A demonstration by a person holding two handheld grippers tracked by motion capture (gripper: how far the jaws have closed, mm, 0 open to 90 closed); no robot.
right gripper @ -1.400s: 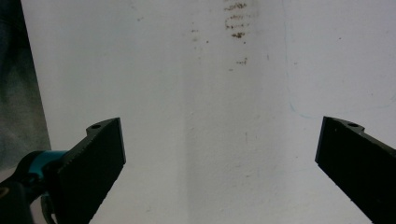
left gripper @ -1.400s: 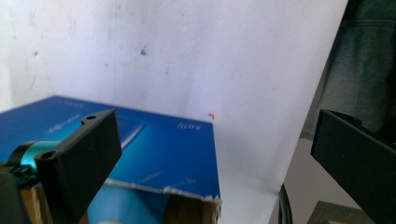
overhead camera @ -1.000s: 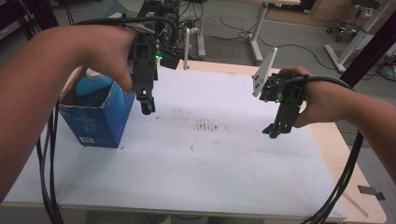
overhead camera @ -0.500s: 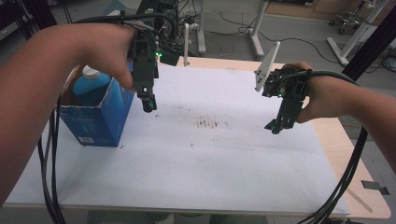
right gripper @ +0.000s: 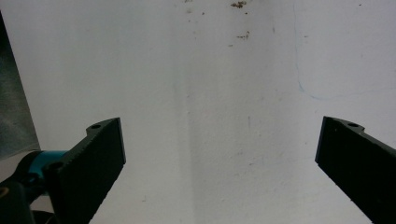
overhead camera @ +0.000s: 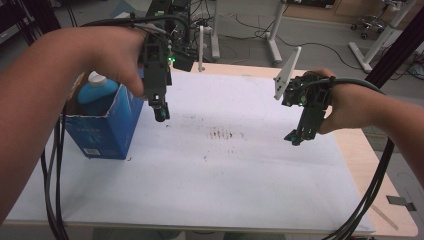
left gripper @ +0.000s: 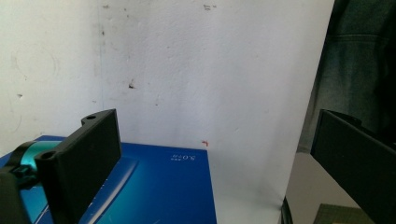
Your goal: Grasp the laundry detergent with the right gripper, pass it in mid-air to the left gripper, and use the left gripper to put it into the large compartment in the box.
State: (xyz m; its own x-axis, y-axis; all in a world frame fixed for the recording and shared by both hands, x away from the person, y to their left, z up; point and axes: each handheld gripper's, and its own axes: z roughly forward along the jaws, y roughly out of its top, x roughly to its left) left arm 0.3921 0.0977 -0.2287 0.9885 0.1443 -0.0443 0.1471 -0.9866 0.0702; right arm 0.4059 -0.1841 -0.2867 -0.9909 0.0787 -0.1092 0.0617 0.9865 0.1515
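Observation:
An open blue cardboard box [overhead camera: 102,129] stands at the left of the white table [overhead camera: 215,170], with a blue bottle with a white cap [overhead camera: 97,91] upright inside it. My left gripper [overhead camera: 160,112] hangs just right of the box's top edge, jaws wide apart and empty; the left gripper view looks down on the box's blue side [left gripper: 159,186]. My right gripper [overhead camera: 296,136] hovers above the table's right part, open, nothing between its jaws. The right gripper view looks down on the bare, stained white table [right gripper: 210,102].
Dark smudges [overhead camera: 222,134] mark the table's middle. A strip of bare wood [overhead camera: 372,180] runs along the right edge. Cables trail off both forearms. Beyond the far edge stand equipment with a green light [overhead camera: 172,35], desk legs and a chair base [overhead camera: 372,22].
My left gripper has stayed beside the box, shifting slightly. My right gripper has drifted a little toward the far right. Both stay open.

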